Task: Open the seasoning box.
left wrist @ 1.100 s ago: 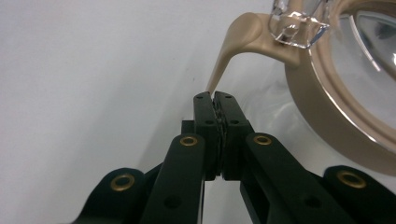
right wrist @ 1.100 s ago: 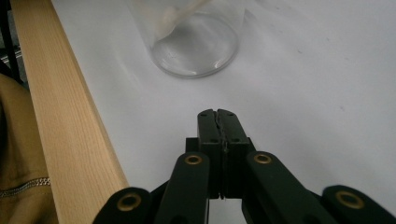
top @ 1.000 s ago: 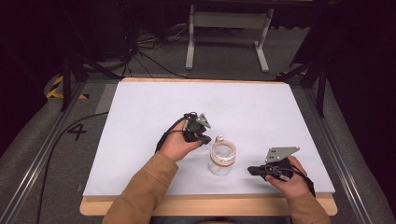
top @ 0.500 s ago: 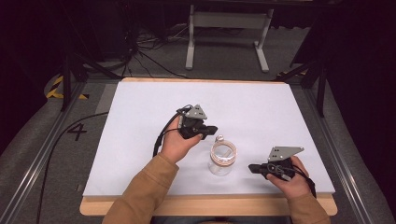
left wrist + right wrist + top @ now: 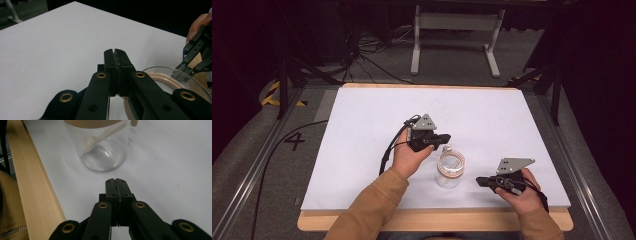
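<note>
Jar [image 5: 450, 170] of clear glass stands upright on the white table [image 5: 362, 150], near its front edge, between the two grippers. It has a beige ring at the mouth, and a pale spoon [image 5: 100, 138] leans inside it.

The left gripper [image 5: 443, 140] hangs just beside the far rim of the jar and a little above it; its jaws are pressed together and hold nothing. The right gripper [image 5: 480, 181] rests low on the table, near the jar but apart from it, and points at its lower wall. Its jaws are also closed and empty.

The step in hand seems to be the approach to the jar. To do it well, one gripper must first spread its jaws wide, because closed jaws cannot take the rim or the wall. Glass is smooth and the jar looks light, so it is better that the right gripper steadies the body while the left one works at the mouth.

The left forearm, in a tan sleeve [image 5: 372, 205], reaches forward, with the palm turned up under the tool. The right hand [image 5: 519, 192] lies near the wooden edge [image 5: 32, 187].
</note>
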The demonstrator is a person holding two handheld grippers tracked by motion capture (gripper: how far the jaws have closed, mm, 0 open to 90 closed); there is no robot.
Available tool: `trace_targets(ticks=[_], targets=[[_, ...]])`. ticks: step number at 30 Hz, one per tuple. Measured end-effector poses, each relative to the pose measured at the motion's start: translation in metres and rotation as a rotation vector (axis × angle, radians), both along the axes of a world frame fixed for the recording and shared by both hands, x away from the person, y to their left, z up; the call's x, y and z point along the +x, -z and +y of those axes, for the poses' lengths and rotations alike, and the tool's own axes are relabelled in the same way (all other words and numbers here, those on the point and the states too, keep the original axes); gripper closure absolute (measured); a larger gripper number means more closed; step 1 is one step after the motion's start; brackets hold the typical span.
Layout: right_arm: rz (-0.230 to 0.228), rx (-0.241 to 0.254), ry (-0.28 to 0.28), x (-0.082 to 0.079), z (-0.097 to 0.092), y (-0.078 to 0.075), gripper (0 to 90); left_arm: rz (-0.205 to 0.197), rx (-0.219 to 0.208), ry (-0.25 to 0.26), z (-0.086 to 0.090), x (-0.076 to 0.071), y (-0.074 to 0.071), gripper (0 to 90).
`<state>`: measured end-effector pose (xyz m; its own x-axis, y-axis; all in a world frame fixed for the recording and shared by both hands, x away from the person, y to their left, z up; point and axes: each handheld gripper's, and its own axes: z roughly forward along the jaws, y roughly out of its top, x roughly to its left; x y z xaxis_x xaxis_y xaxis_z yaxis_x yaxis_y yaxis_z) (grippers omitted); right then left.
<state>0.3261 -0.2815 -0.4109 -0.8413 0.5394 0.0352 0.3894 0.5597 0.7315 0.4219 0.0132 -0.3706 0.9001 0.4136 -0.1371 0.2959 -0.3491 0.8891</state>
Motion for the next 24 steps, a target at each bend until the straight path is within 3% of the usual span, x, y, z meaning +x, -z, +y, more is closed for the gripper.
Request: trace_targets(ticks=[7, 11, 17, 24], targets=[[-0.008, 0.032, -0.015, -0.003, 0.007, -0.003, 90.0, 0.014, 0.014, 0.003, -0.001, 0.003, 0.004, 88.7], [-0.017, 0.049, -0.034, -0.006, 0.012, -0.006, 90.0, 0.029, 0.028, 0.034, -0.002, 0.003, 0.004, 88.8], [-0.026, 0.064, -0.053, -0.008, 0.019, -0.009, 90.0, 0.008, 0.039, 0.032, -0.003, 0.002, 0.003, 89.0], [-0.026, 0.097, -0.056, -0.01, 0.025, -0.011, 90.0, 0.017, 0.035, 0.035, -0.003, 0.002, 0.004, 89.6]])
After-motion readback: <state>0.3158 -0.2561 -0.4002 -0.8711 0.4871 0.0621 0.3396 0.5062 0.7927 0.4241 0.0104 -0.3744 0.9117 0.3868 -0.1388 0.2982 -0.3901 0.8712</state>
